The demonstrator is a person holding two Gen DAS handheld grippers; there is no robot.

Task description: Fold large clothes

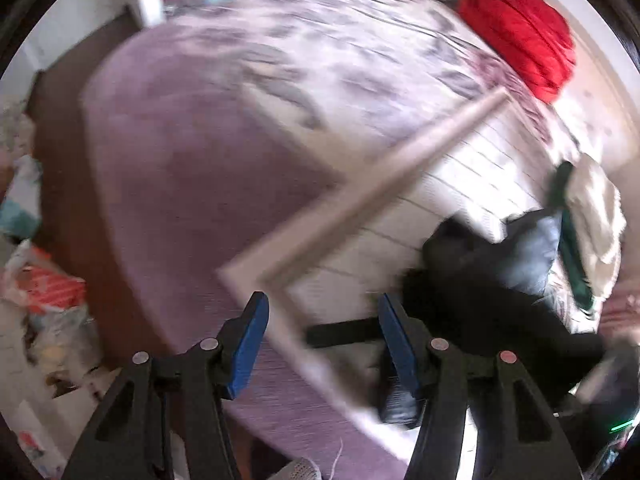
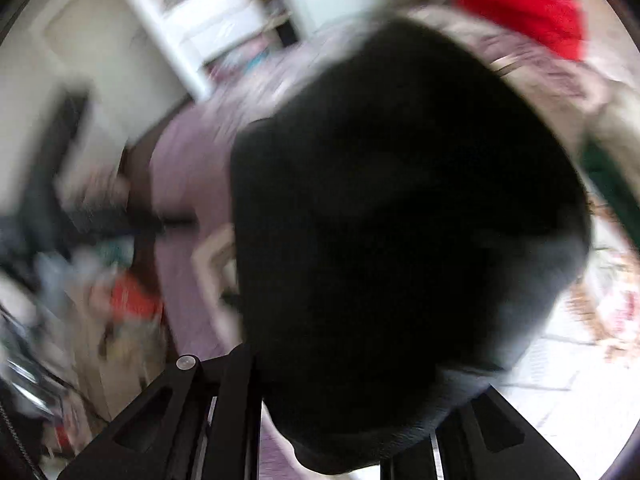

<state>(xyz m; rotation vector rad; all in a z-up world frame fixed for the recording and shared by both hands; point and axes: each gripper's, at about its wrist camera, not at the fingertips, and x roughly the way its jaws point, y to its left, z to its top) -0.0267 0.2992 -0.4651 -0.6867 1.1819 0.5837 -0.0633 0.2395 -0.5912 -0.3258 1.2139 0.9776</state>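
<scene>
Black fabric fills most of my right wrist camera: the dark garment bunches up directly in front of my right gripper, hiding both fingertips. The cloth drapes over where the fingers meet, so I cannot tell from this blurred view whether the jaws are clamped on it or merely buried beneath it.

My left wrist camera tells a different story. My left gripper hangs above the bed with its blue-padded fingers spread wide and nothing between them. From here the same black garment appears as a crumpled heap at the lower right, on the white striped sheet, with a bluish-grey patch of cloth showing in its folds. A thin black strip of it reaches toward my right-hand finger.

Only the left view shows the lilac bedspread, its folded-back pale border crossing the frame diagonally. It also shows a cream garment with a dark green item beside the black heap. A red bundle sits at the far end of the bed and appears in both views. Clutter lies on the floor at the left edge.

Both frames are smeared with motion blur, the right more heavily.
</scene>
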